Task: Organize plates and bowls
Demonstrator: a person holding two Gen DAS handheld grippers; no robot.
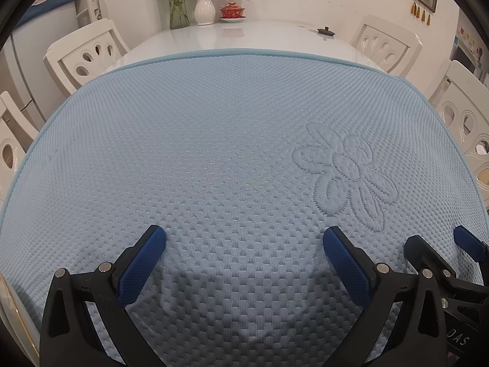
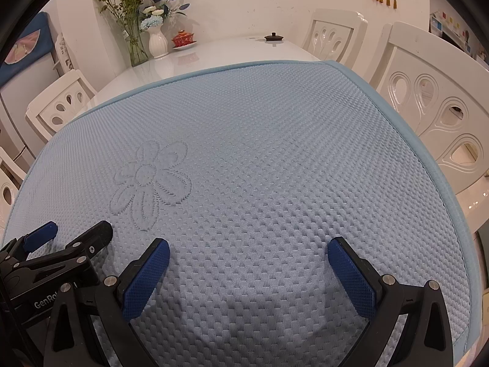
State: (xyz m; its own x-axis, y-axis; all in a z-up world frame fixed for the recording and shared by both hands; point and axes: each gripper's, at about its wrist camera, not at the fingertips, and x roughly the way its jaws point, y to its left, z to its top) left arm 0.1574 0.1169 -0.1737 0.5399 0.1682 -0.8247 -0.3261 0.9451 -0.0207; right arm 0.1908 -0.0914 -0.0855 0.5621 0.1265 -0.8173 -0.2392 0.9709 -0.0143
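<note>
A light blue quilted mat with a stitched flower covers the near part of a white table. No plates or bowls lie on the mat in either view. A white curved rim with a gold line shows at the bottom left edge of the left wrist view; it may be a plate. My left gripper hovers low over the mat, open and empty. My right gripper is open and empty over the mat, with the left gripper just beside it.
At the far end of the table stand a red lidded cup on a saucer, a white vase of flowers, a glass vase and a small black lid. White chairs line both sides.
</note>
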